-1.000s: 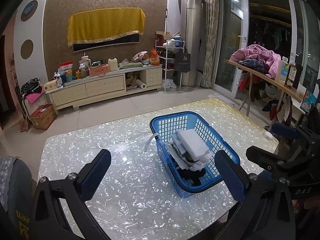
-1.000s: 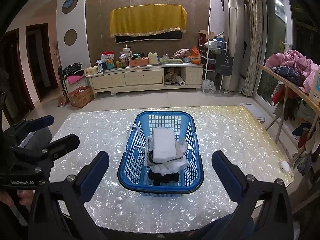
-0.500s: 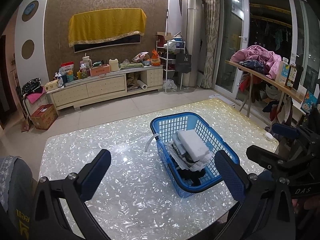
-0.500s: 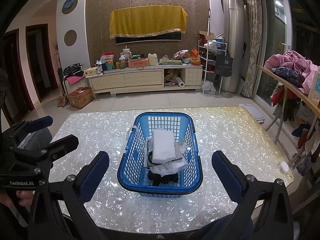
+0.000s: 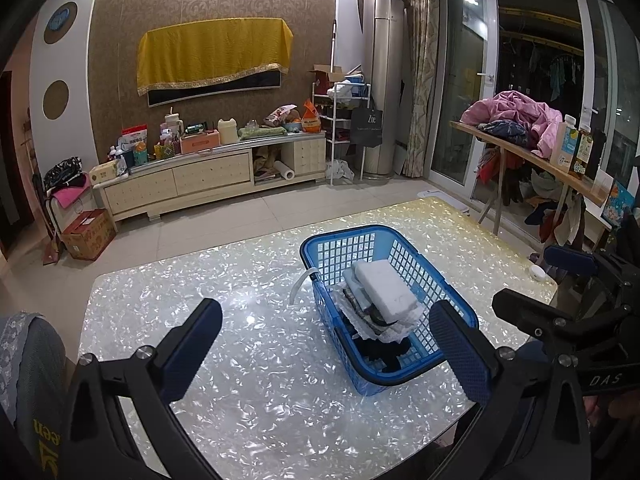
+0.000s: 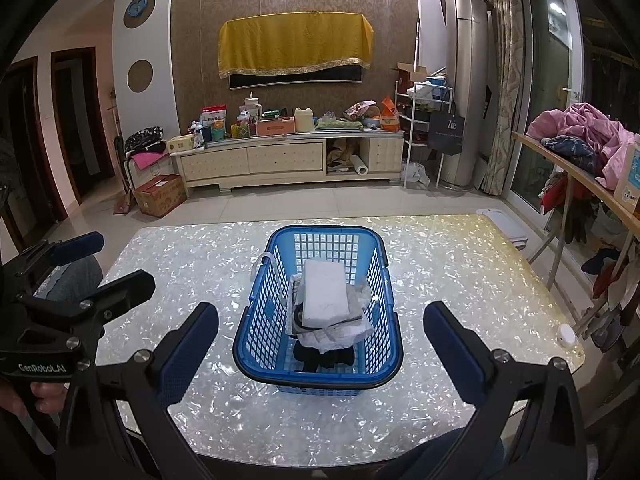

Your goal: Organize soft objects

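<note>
A blue plastic basket [image 6: 384, 292] stands on the pearly white table [image 6: 460, 272]. Inside lies a stack of folded soft items: a white folded cloth [image 6: 324, 294] on top, grey and lacy white pieces under it, and a black cloth [image 6: 324, 358] at the near end. In the left wrist view the basket [image 5: 320, 248] sits to the right, with the white cloth [image 5: 386, 290] on top. My left gripper [image 5: 326, 346] is open and empty, above the table left of the basket. My right gripper [image 6: 320, 344] is open and empty, in front of the basket's near rim.
A small white round object [image 6: 567, 334] lies near the table's right edge. A wooden side table [image 6: 576, 168] with pink bedding stands to the right. A TV cabinet [image 6: 288, 156] with clutter is at the far wall. A white loop [image 6: 264, 260] hangs at the basket's left rim.
Both views have shifted very slightly; the basket and its contents have not moved. Both grippers stay open.
</note>
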`<state>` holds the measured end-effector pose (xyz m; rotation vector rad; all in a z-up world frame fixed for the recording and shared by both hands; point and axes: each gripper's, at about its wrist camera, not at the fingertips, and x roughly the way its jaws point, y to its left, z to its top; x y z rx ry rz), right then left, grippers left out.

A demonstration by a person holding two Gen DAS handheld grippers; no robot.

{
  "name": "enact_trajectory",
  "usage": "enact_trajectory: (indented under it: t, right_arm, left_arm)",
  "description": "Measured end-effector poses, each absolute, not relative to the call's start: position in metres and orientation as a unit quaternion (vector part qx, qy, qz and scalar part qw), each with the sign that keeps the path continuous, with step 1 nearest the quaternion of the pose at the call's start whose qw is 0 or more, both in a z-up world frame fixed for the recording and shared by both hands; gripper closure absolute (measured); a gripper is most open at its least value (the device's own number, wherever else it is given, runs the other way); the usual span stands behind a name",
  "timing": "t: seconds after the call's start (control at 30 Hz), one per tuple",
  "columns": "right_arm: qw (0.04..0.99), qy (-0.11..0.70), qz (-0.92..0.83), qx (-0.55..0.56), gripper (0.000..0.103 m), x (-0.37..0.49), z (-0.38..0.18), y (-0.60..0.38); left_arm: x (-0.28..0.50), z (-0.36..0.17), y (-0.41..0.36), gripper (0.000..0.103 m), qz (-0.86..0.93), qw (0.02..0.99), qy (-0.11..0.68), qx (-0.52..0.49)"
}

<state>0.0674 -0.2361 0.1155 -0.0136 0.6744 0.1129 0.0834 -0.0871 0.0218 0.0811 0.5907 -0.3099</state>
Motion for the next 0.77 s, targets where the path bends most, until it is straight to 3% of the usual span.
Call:
enact_trajectory:
  t: [0.77]
  right_arm:
    - [0.941,0.333,0.056,-0.005,0.0,0.0673,0.1169,-0.2393]
  left_arm:
    - [0.0809,0.0239,-0.087,0.0,-0.158,0.944,0.287,0.037]
